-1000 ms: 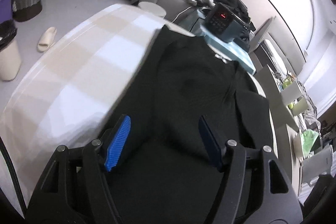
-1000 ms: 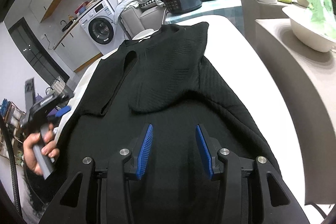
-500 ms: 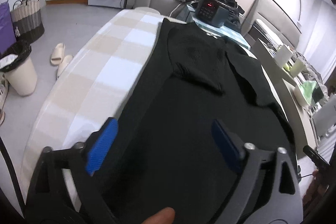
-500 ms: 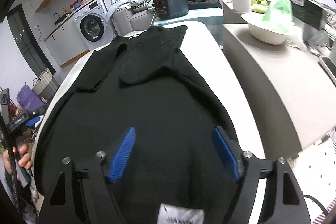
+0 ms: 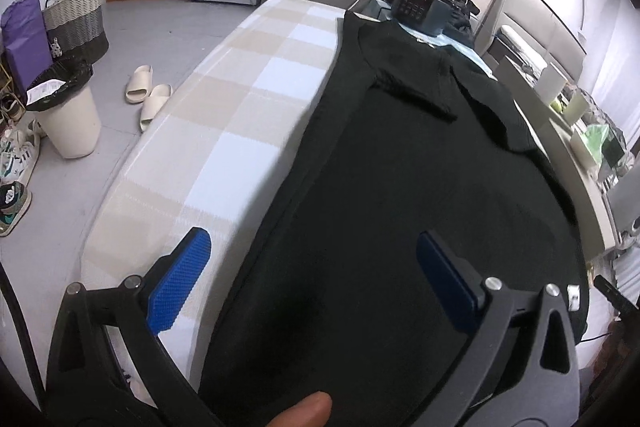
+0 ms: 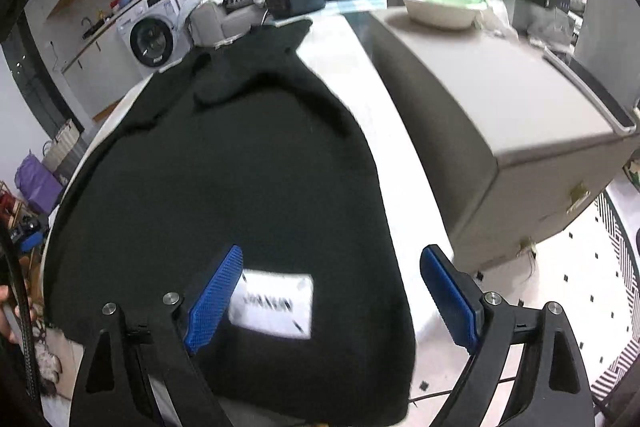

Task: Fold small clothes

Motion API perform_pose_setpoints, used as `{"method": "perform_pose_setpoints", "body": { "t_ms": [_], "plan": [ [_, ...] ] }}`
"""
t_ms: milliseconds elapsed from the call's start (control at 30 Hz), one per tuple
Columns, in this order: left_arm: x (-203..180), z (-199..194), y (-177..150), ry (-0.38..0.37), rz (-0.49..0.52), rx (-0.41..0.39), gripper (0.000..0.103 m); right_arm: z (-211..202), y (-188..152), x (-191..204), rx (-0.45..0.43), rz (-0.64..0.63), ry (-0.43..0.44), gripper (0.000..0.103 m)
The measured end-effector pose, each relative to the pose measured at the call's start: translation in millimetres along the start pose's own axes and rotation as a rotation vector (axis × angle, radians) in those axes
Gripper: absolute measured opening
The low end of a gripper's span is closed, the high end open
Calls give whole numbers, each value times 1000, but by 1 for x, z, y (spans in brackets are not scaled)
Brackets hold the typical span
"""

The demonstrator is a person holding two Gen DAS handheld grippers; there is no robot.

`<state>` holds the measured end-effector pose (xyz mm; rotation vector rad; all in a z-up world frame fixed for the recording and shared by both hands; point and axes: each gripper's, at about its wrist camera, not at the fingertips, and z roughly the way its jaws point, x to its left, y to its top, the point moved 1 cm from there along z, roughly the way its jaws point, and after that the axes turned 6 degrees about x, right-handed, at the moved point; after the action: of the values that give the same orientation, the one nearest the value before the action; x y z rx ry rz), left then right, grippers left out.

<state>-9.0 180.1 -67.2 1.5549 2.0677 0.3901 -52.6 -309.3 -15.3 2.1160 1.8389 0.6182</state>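
garment (image 5: 400,187) on table (image 5: 224,115), appliance (image 5: 418,5) behind

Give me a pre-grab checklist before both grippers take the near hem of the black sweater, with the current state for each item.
1. Left gripper open: ok, blue pads spread wide, nothing between them.
2. Right gripper open: ok, jaws wide apart.
3. Black sweater lies flat on the checked table: ok, though one sleeve is folded across the chest.
4. Near hem within the jaws: cannot tell, the hem edge falls below both views.
5. White label clear of the right pads: not ok, it sits right beside the left-hand pad.
6. Black appliance off the collar: cannot tell, it stands very close behind.
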Motion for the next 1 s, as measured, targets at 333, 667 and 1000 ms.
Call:
{"method": "perform_pose_setpoints", "body": {
  "t_ms": [333,667,1000],
  "plan": [
    [0,2,-19,24,-14,35,93,-3,-30,-38,91,51,11,84],
    [-9,6,-26,10,23,51,93,11,-58,-47,241,86,235,62],
    [-5,7,-26,-3,18,50,93,-4,-44,-40,175,102,327,40]
  ]
}}
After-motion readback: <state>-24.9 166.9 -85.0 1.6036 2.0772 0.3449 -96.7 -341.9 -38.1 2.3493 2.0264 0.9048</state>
